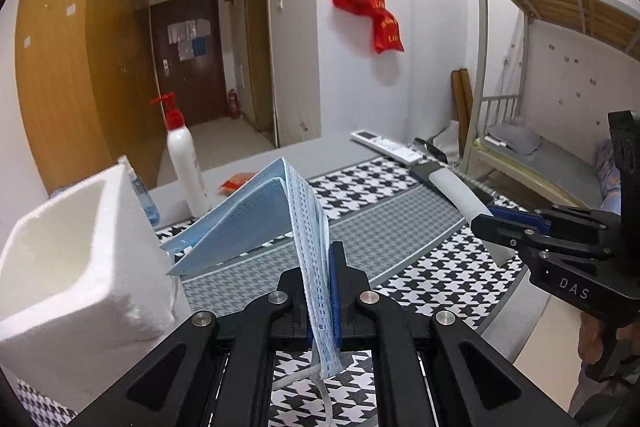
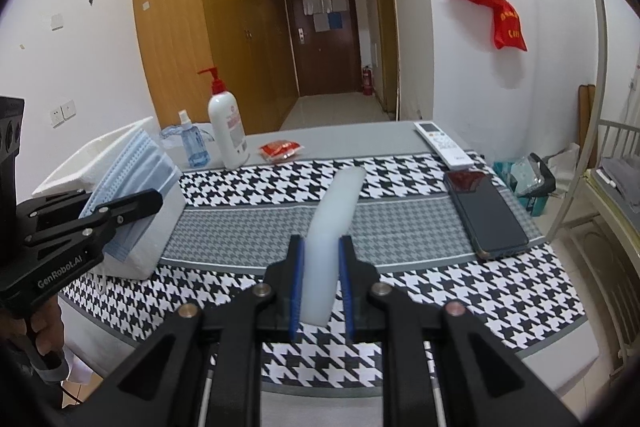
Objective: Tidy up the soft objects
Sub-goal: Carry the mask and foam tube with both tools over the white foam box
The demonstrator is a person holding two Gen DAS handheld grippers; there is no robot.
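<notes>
My left gripper point(image 1: 320, 291) is shut on a stack of blue face masks point(image 1: 272, 211), which hang bent over, lifted above the houndstooth mat point(image 1: 400, 227). A white foam box point(image 1: 72, 259) stands just to their left. From the right wrist view the same masks point(image 2: 132, 171) are up against the foam box point(image 2: 100, 155), with the left gripper point(image 2: 120, 211) closed on them. My right gripper point(image 2: 320, 279) is shut on a white foam strip point(image 2: 336, 211) that sticks forward and up. In the left wrist view that strip point(image 1: 460, 195) and the right gripper point(image 1: 504, 227) show at the right.
A pump bottle point(image 2: 226, 127), a small blue spray bottle point(image 2: 194, 143) and a red packet point(image 2: 280, 149) stand at the table's far left. A remote point(image 2: 442, 143) and a dark phone point(image 2: 488, 211) lie at the right. A bunk bed point(image 1: 552, 67) is beyond the table's right edge.
</notes>
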